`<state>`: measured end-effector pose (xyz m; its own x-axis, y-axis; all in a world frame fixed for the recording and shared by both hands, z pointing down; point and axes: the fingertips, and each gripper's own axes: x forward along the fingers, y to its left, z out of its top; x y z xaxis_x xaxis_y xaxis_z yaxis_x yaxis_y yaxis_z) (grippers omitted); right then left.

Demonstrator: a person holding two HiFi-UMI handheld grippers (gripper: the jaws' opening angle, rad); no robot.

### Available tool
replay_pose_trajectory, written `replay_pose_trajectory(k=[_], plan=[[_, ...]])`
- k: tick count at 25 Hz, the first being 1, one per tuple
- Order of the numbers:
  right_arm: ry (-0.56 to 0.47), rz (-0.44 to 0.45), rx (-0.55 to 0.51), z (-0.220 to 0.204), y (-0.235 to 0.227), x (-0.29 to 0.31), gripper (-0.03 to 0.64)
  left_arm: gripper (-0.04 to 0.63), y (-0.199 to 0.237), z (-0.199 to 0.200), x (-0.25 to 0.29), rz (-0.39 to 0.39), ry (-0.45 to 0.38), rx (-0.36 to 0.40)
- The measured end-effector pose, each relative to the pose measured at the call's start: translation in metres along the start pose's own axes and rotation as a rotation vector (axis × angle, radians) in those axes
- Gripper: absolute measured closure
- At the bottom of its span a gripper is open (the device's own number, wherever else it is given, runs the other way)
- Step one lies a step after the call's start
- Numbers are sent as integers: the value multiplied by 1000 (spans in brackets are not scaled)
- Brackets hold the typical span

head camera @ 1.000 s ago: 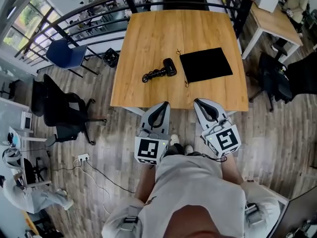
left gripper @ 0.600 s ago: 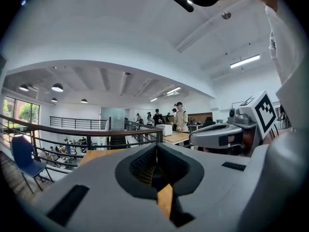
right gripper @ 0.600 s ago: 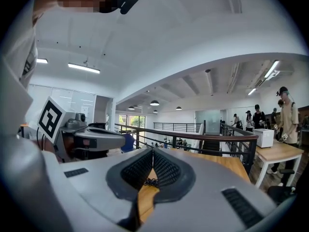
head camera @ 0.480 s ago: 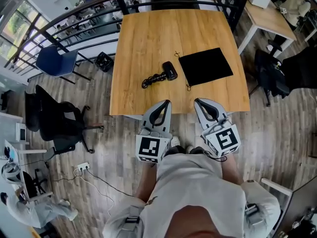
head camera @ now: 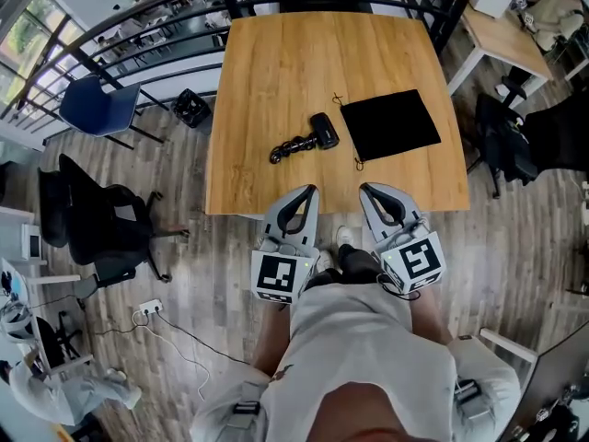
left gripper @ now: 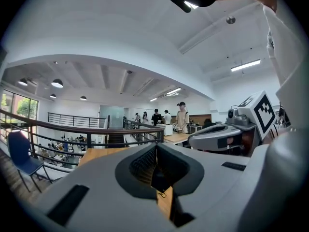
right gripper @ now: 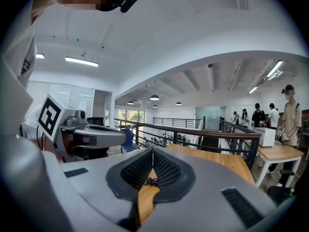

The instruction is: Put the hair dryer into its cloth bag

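Note:
A black hair dryer (head camera: 308,136) lies on the wooden table (head camera: 276,63), left of a flat black cloth bag (head camera: 394,124) with a drawstring. My left gripper (head camera: 306,191) and right gripper (head camera: 368,190) hang side by side just short of the table's near edge, both shut and empty, well short of both objects. In the left gripper view the left gripper (left gripper: 155,146) has its jaws together, and the bag (left gripper: 159,178) shows through the gap. In the right gripper view the right gripper (right gripper: 152,151) is also shut, and the dryer (right gripper: 150,181) shows small beyond it.
A dark railing (head camera: 166,12) runs behind the table. A blue chair (head camera: 106,104) and a black office chair (head camera: 101,219) stand at the left. A second table (head camera: 506,40) and a dark seat (head camera: 515,145) are at the right. A power strip (head camera: 147,308) lies on the floor.
Both grippers have come forward toward the table's near edge with the person. The dryer and the bag lie where they were. Both grippers stay shut.

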<state>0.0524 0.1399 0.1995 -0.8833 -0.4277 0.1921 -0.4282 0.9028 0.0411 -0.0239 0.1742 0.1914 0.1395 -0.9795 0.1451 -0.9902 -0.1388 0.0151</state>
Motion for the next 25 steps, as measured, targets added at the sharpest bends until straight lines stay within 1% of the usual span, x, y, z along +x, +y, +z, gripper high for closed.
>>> replay_pose_trajectory(k=[5, 10, 19, 25], plan=[[32, -22, -40, 0, -7, 11, 595, 576, 9, 1, 10, -11, -1, 1], [27, 1, -47, -4, -18, 28, 595, 576, 18, -2, 26, -5, 13, 0], [17, 20, -25, 4, -63, 66, 595, 575, 37, 8, 80, 12, 34, 33], [19, 64, -10, 3, -94, 92, 595, 575, 46, 8, 117, 40, 62, 31]])
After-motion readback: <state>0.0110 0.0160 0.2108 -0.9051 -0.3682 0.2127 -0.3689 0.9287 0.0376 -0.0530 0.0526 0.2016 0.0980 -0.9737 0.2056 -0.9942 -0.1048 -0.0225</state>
